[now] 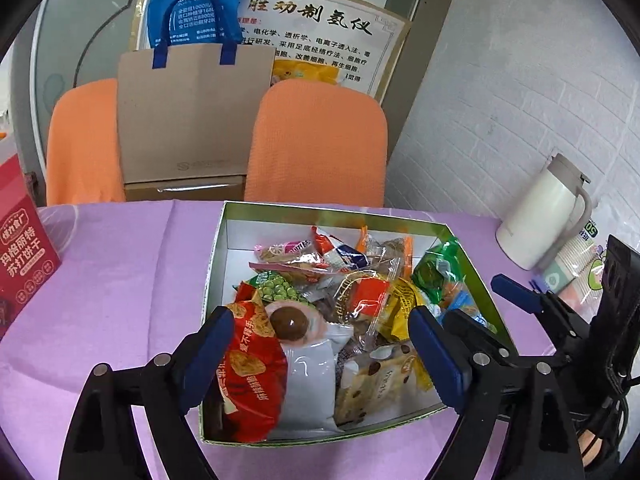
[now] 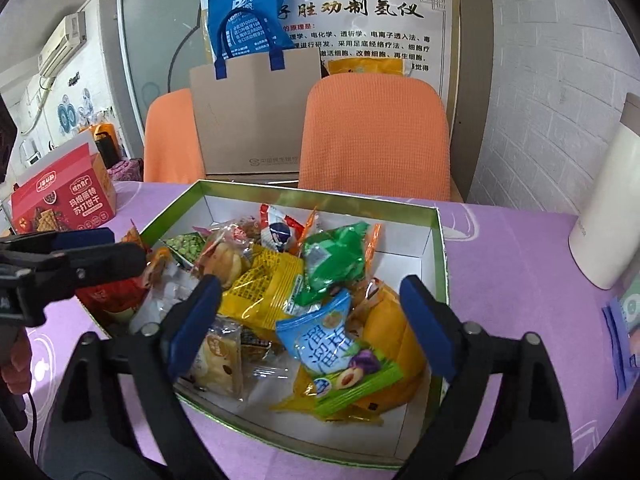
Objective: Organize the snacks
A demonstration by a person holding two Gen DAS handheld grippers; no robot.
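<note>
Snack packets (image 2: pixel 280 288) lie heaped in an open green-rimmed, white-lined box (image 1: pixel 216 248): red biscuit bag (image 1: pixel 248 364) near left, yellow (image 2: pixel 268 284) and green (image 2: pixel 332 260) packets centre, blue plum packet (image 2: pixel 340 352) near right.

Illumination is bright, even and diffuse; shadows are soft. Glare marks the snack wrappers (image 2: pixel 280 280) and the laminated poster (image 1: pixel 320 36). Fisheye distortion bends both views' edges; corners are black. Focus is sharp.
</note>
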